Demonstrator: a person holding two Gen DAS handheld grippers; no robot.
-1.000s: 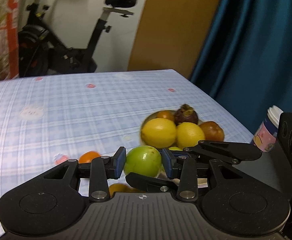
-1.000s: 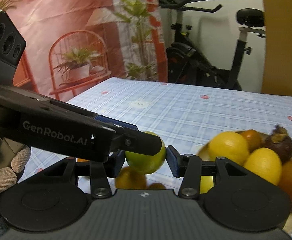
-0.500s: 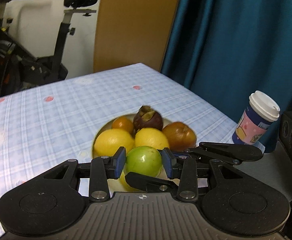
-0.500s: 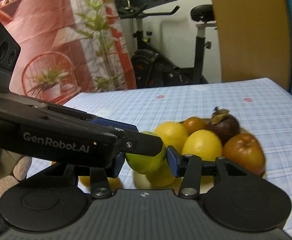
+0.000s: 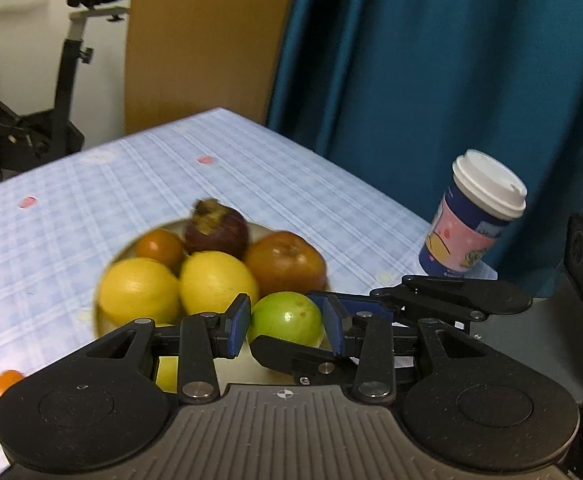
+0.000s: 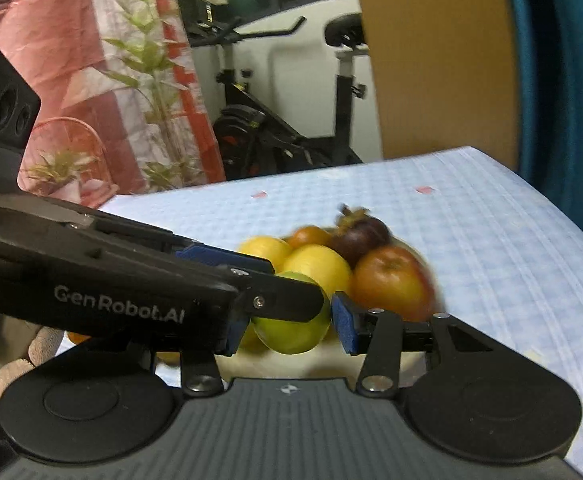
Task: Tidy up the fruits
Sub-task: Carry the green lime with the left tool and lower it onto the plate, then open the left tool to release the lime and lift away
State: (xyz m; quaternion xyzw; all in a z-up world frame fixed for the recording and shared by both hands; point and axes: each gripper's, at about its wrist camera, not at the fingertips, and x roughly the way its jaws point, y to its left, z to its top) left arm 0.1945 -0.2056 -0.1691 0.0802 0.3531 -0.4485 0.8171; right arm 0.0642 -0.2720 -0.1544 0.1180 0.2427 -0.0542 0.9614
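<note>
Green fruit (image 5: 287,316) sits squeezed in both the left tongs (image 5: 285,322) and right tongs (image 6: 291,322), above the full plate (image 5: 129,246). Next, I think: lower it gently, let go.

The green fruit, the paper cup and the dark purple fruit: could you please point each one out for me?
green fruit (image 5: 287,318), left wrist view, on its front skin between the blue pads.
paper cup (image 5: 465,240), left wrist view, on its pink sleeve.
dark purple fruit (image 5: 221,234), left wrist view, on its rind below the dried cap.

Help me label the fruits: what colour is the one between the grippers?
Green; the fruit shows best in the left wrist view.
</note>
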